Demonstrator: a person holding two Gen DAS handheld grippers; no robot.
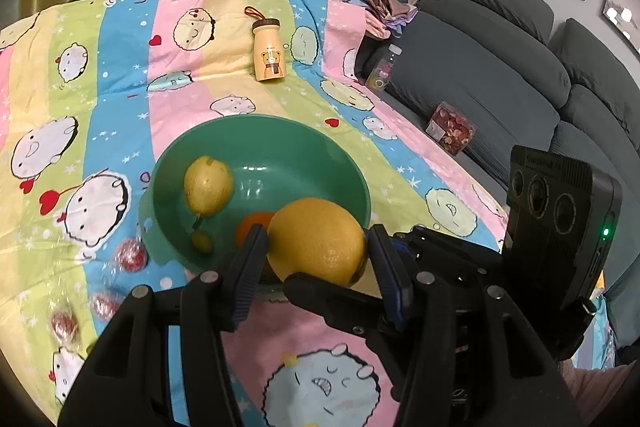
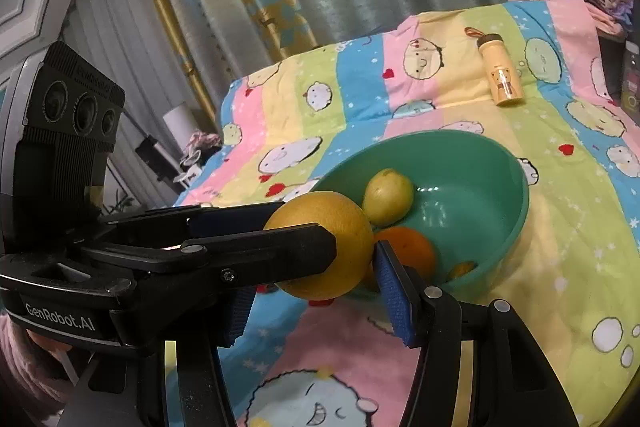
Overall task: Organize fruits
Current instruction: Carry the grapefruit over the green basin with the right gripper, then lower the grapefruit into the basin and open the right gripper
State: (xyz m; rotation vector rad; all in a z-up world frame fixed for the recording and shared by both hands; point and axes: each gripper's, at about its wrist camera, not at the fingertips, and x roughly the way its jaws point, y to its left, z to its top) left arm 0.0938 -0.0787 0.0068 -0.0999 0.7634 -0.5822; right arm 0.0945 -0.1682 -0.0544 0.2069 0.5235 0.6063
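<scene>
**Large Yellow Fruit Held by Both Grippers**

We see the left gripper (image 1: 316, 247) and right gripper (image 2: 356, 263), jaws part-open, jointly clamping the large yellow fruit (image 1: 318, 241) at the green bowl's (image 1: 320, 147) near rim. A pear (image 1: 208, 185) and orange (image 2: 408, 253) lie inside.

Obstacles we count: green bowl (image 1: 352, 171) holding 3 fruits, cream bottle (image 1: 269, 53) upright behind it. Free room: bare striped cloth (image 1: 120, 75) left of bowl.
</scene>
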